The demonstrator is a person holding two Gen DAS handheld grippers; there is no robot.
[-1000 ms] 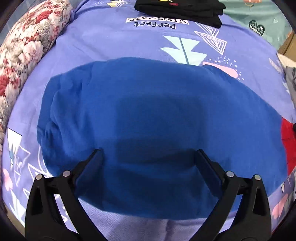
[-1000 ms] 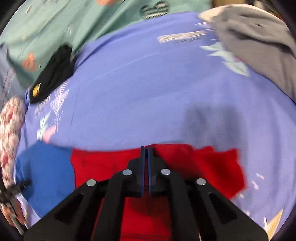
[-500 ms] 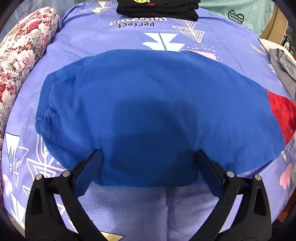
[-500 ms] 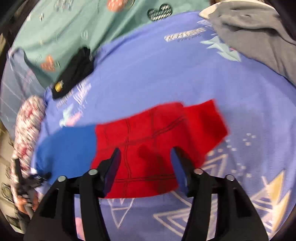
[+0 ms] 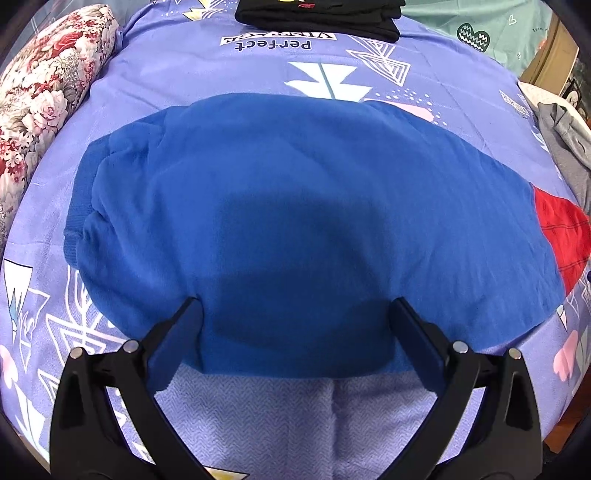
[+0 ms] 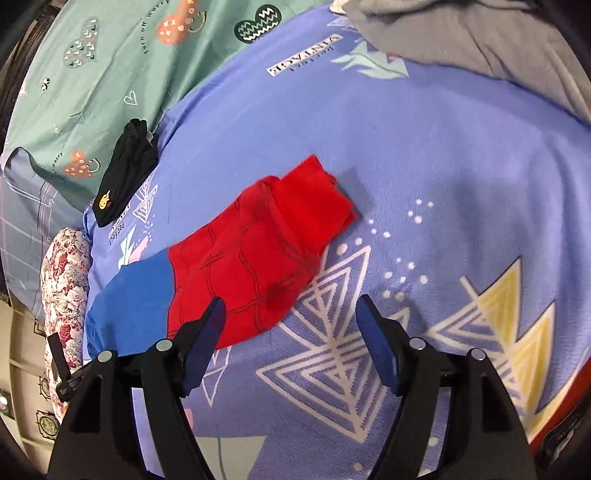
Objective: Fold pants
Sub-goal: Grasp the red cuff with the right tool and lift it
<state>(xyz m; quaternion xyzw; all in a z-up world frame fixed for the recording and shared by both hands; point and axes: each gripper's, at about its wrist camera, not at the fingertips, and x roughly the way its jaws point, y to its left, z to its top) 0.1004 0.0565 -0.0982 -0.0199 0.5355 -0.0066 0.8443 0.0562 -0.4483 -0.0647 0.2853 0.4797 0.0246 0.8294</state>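
While I look along my left claw (image 5: 295, 332), I see its jaws spread wide over the near edge of the pants (image 5: 295, 221), with nothing pinched between them. The pants lie flat across the purple bedspread (image 5: 258, 413), blue over most of their length and red at the far right end. My right claw (image 6: 290, 332) hangs over bare bedspread just beside that red end (image 6: 258, 251); its jaws are opening and nothing sits between them, though its left finger (image 6: 207, 332) overlaps the red cloth in the picture and I cannot tell whether it touches. From this side the red part ends in a plain red cuff (image 6: 314, 199) that lies folded or bunched against the rest. Around the pants, a floral pillow (image 5: 44, 103) runs along the left edge of the bed, and a folded black garment (image 5: 321, 14) rests at the far side, well apart from the pants. A grey garment (image 6: 480, 40) is heaped at the right, also well apart. A green sheet (image 6: 92, 66) with heart prints lies beyond the bedspread. Nothing lies on top of the pants, and the bedspread near my right claw carries only its printed triangles. I see no box or basket holding anything.
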